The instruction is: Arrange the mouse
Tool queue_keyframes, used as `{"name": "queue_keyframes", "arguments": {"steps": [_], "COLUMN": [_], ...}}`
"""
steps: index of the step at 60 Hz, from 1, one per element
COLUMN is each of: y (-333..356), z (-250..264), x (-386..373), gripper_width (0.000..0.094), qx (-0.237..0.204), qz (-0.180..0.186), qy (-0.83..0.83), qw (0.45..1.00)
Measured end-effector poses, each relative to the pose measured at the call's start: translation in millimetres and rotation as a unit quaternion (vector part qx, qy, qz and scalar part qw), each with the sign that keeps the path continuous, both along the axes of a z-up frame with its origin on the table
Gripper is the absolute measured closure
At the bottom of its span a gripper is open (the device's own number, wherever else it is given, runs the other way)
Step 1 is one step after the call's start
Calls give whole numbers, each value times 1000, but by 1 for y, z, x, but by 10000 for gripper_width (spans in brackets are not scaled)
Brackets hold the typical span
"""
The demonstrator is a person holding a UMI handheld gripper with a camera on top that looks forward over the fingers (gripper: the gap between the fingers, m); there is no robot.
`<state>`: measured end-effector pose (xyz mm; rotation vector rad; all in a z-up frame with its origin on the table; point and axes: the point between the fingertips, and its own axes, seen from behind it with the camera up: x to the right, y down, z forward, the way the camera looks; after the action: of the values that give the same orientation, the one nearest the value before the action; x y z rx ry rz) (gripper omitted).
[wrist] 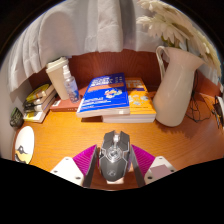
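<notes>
Gripper view: the grey and black computer mouse with a scroll wheel lies between the 2 magenta-padded fingers of the gripper, close above the orange-brown wooden desk. The pads seem to touch its flanks, so the tool looks pinched on the mouse, though I cannot tell whether it is lifted or resting. Beyond it lie a blue paperback book on a stack, a white ceramic pitcher holding dried flowers, and a clear plastic jar. To do this step well, I judge it best to keep the squeeze even on both flanks, hold the mouse level, set it flat on bare desk short of the books, then spread the fingers straight outward
</notes>
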<state>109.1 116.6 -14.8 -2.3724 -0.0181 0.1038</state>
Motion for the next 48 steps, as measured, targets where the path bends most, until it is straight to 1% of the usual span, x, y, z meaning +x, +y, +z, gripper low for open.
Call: {"name": "queue_keyframes", "arguments": {"steps": [5, 9, 18, 19, 26, 27, 34, 37, 43, 48], "y": [8, 13, 19, 19, 19, 19, 15, 17, 24, 27], "z": [-1, -1, 0, 0, 0, 1, 9, 32, 104, 167], "x": [-2, -4, -9, -9, -9, -9, -17, -20, -36, -61], "gripper_width": [385, 398, 478, 498, 545, 567, 567, 565, 563, 561], "qx": [0, 2, 11, 10, 7, 4, -16, -2, 59, 111], "qz": [7, 14, 31, 31, 25, 23, -3, -19, -50, -66], "qy": [-9, -15, -30, -31, -36, -38, -20, -20, -19, -13], "qw": [1000, 1000, 999, 999, 999, 999, 1000, 1000, 997, 992]}}
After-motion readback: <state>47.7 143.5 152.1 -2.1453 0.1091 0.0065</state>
